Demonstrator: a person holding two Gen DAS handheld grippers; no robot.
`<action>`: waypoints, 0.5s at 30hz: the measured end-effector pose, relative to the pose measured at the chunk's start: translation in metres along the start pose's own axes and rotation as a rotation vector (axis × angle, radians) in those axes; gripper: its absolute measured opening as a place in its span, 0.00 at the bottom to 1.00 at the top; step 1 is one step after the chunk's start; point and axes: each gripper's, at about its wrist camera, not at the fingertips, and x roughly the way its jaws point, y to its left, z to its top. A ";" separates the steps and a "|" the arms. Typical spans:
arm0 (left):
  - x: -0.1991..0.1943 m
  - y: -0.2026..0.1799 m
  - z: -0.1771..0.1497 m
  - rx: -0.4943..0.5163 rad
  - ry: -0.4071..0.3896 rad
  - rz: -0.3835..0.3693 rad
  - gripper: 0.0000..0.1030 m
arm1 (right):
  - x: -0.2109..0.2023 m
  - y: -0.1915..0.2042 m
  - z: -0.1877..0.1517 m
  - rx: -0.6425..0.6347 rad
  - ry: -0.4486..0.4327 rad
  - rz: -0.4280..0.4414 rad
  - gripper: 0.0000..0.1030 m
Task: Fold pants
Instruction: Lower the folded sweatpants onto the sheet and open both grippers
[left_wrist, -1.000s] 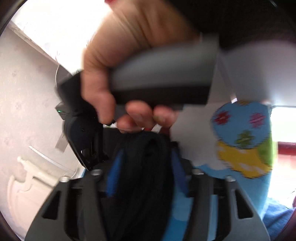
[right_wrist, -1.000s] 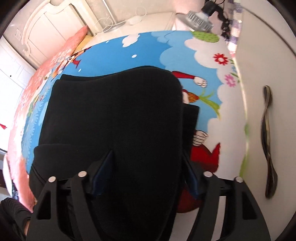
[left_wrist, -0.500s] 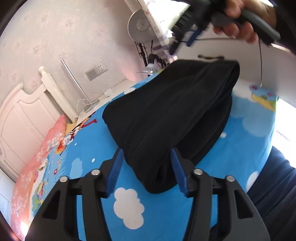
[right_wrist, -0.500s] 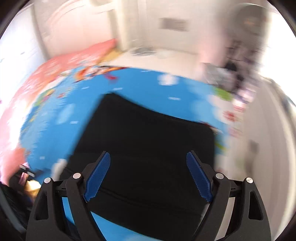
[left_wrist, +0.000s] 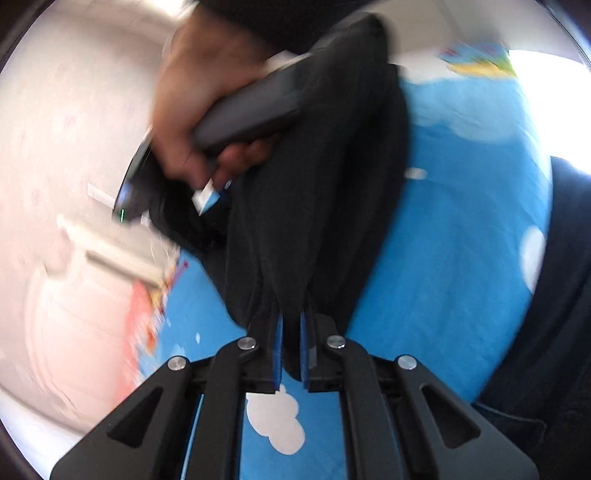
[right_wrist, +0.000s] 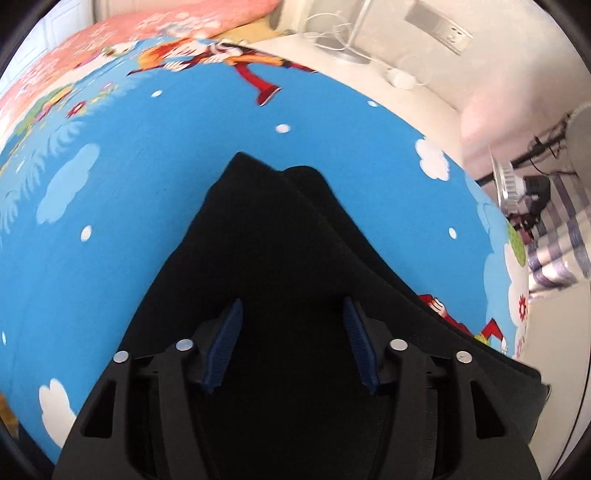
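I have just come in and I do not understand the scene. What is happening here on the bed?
A person is folding black fabric pants on a blue cartoon-print bedsheet, holding a two-finger gripper in each hand. The left gripper has just closed and pinches a bunched edge of the pants between its blue pads. The right gripper, held in the person's hand, hangs over the pants; its jaws have been closing but stand apart, gripping nothing.

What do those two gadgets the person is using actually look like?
Each is a black plastic claw. The left gripper and right gripper have angular, cut-out arms, silver pivot bolts and ribbed blue pads. A hand wraps a dark grey handle, below a dark sleeve.
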 end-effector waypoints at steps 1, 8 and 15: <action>0.000 -0.007 -0.002 0.019 -0.001 0.009 0.05 | 0.000 -0.001 0.000 0.005 -0.005 -0.004 0.53; -0.005 0.021 -0.006 -0.198 0.019 -0.243 0.00 | -0.002 -0.005 -0.004 0.061 -0.057 -0.056 0.80; -0.043 0.101 -0.017 -0.515 -0.107 -0.341 0.36 | -0.105 -0.077 -0.090 0.254 -0.274 -0.188 0.82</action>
